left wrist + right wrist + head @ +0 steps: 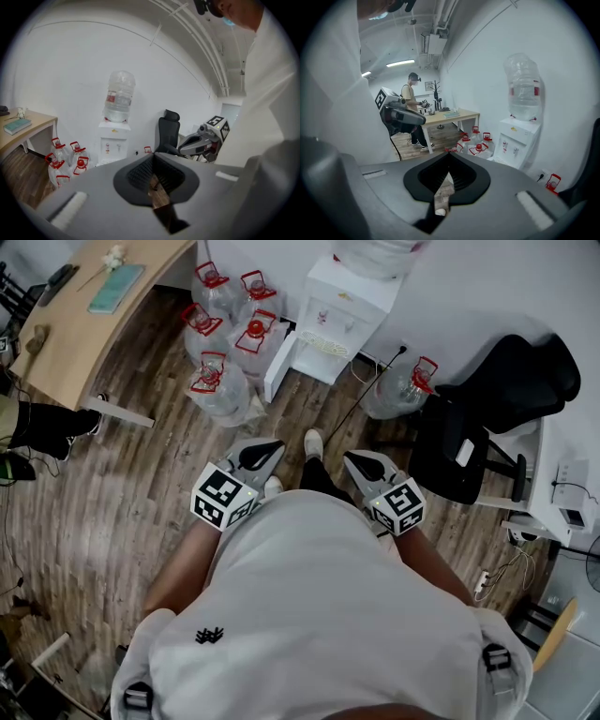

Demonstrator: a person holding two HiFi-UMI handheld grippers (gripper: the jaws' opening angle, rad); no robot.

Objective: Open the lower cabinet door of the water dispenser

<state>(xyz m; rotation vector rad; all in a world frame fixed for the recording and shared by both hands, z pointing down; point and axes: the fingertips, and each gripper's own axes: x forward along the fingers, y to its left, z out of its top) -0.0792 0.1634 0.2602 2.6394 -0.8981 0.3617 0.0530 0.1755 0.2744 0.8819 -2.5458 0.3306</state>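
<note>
Approach step: standing well back. Left gripper [267, 451] and right gripper [354, 463] both pressing together, empty. Dispenser [336, 310] sitting far centre, at the wall. Next: walking in, spreading one gripper at the lower door [314, 367] edge.

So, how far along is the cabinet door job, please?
Likely done: a white panel juts from the water dispenser base, apparently the lower door swung open. In hand: nothing; left tool and right tool are shut, empty, far from it. Left: probably nothing.

water dispenser [114, 140]: lower part hidden behind left gripper [153, 160] | bottle [375, 254]: cut by head view's top edge
</note>
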